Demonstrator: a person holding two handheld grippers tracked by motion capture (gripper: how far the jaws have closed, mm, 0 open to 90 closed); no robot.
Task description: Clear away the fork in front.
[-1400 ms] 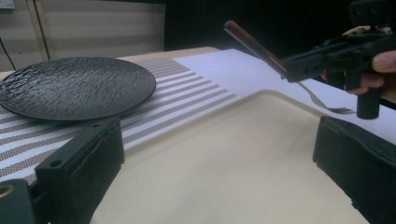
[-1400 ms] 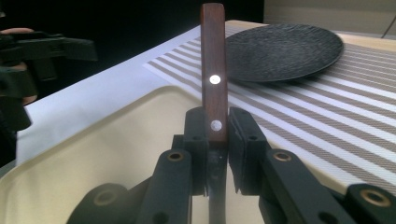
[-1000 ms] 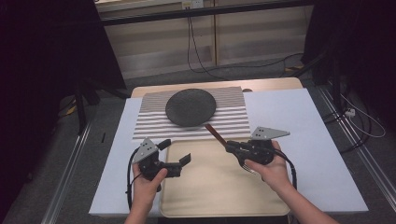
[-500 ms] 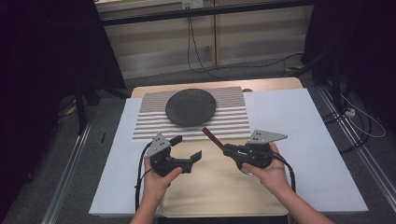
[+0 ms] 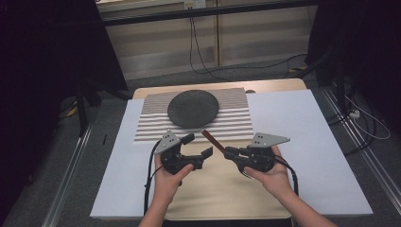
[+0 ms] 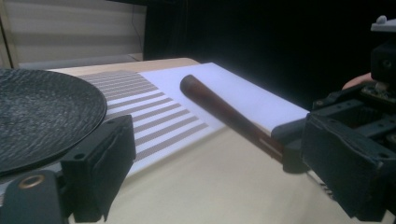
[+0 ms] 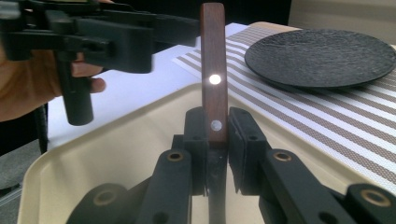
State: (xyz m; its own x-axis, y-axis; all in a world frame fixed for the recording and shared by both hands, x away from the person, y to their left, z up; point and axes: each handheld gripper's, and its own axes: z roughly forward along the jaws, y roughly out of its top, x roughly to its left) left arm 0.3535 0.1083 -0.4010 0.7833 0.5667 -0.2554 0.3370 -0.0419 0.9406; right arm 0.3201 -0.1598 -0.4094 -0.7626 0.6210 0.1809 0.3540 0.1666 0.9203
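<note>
**Right clamps knife, left open beside it**

Right hand-held gripper (image 5: 230, 152) is clamped on a knife (image 5: 213, 141) where the wooden handle (image 7: 213, 70) meets the blade; the handle sticks out past the jaws, angled up-left toward the plate (image 5: 193, 108). Left hand-held gripper (image 5: 197, 146) has its jaws spread, holding nothing, pointing right at the handle from close by. Both hands come in from the counter's near edge, over the tray (image 5: 222, 189). Plate sits on the striped mat (image 5: 236, 118).
</note>
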